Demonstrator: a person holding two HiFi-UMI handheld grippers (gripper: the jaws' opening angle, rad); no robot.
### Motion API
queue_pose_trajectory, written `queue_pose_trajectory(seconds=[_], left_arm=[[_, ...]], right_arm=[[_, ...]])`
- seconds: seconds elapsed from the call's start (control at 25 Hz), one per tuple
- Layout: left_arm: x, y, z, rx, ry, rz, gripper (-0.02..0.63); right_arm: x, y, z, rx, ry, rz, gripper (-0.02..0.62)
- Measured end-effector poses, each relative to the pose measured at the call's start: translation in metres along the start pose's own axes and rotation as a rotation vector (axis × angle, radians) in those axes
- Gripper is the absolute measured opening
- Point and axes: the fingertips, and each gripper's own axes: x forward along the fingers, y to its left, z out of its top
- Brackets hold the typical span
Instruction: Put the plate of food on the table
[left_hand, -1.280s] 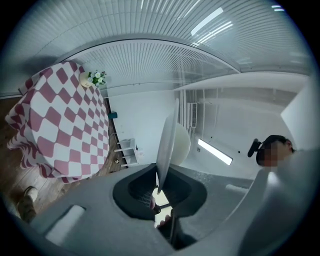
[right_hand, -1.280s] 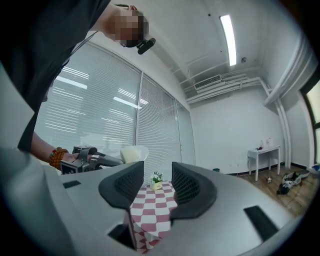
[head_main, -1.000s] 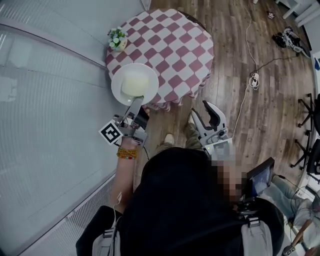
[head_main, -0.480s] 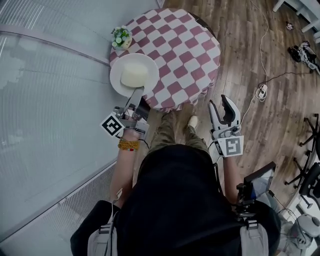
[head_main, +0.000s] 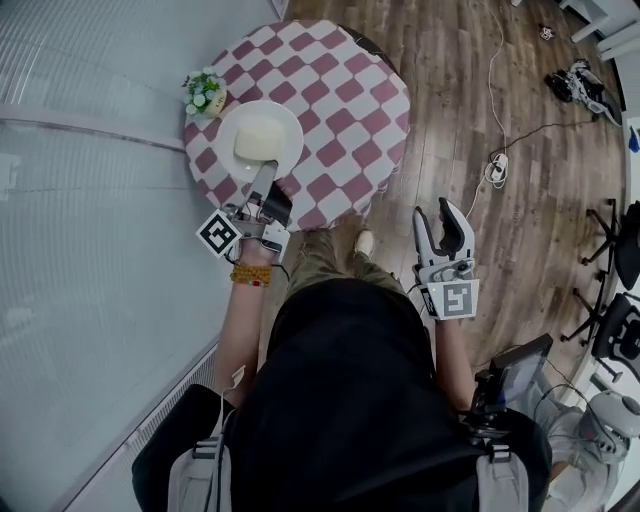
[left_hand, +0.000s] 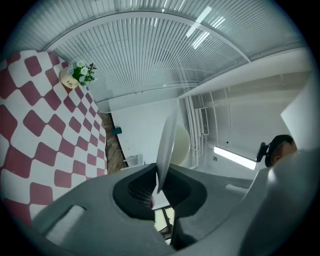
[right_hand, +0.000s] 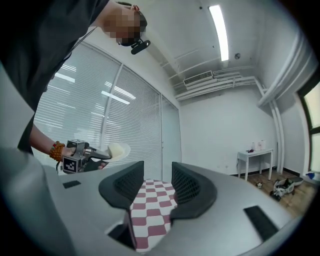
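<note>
A white plate (head_main: 258, 141) carrying a pale yellow round of food (head_main: 257, 139) hangs over the left part of a round table (head_main: 350, 90) covered in a red-and-white checked cloth. My left gripper (head_main: 266, 180) is shut on the plate's near rim. In the left gripper view the plate (left_hand: 166, 145) shows edge-on between the jaws, the food (left_hand: 182, 145) behind it. My right gripper (head_main: 443, 217) stands open and empty off the table's near right side, over the wooden floor. From the right gripper view the plate (right_hand: 117, 150) shows at left, above the checked table (right_hand: 155, 200).
A small pot of flowers (head_main: 205, 91) stands at the table's left edge, close to the plate. A glass wall with blinds (head_main: 80, 200) runs along the left. Cables and a power strip (head_main: 497, 165) lie on the wooden floor at right, with a white side table (right_hand: 255, 155) beyond.
My left gripper has carried the plate from the table's near-left edge further in over the cloth, closer to the flower pot. The right gripper stays open.
</note>
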Motion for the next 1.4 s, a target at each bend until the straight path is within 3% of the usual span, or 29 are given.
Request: queue_pose_trajectory(seconds=[0.16, 0.36, 0.68, 0.88, 1.12, 1.4], left_arm=[[0.013, 0.039, 0.010, -0.016, -0.004, 0.065, 0.021], [0.027, 0.095, 0.026, -0.116, -0.018, 0.133, 0.021], [0.038, 0.224, 0.051, -0.402, -0.061, 0.301, 0.021], [0.058, 0.282, 0.060, -0.442, -0.028, 0.375, 0.021], [0.086, 0.313, 0.071, -0.547, -0.089, 0.417, 0.021], [0.132, 0.358, 0.064, -0.583, -0.024, 0.477, 0.021]], right_arm=[[0.017, 0.005, 0.004, -0.022, 0.026, 0.007, 0.179], [0.046, 0.018, 0.010, -0.028, 0.049, 0.027, 0.179], [0.088, 0.054, -0.001, -0.010, 0.109, 0.048, 0.179], [0.110, 0.071, -0.015, 0.009, 0.153, 0.048, 0.179], [0.123, 0.083, -0.026, 0.016, 0.208, 0.026, 0.179], [0.132, 0.090, -0.038, 0.021, 0.253, -0.030, 0.179]])
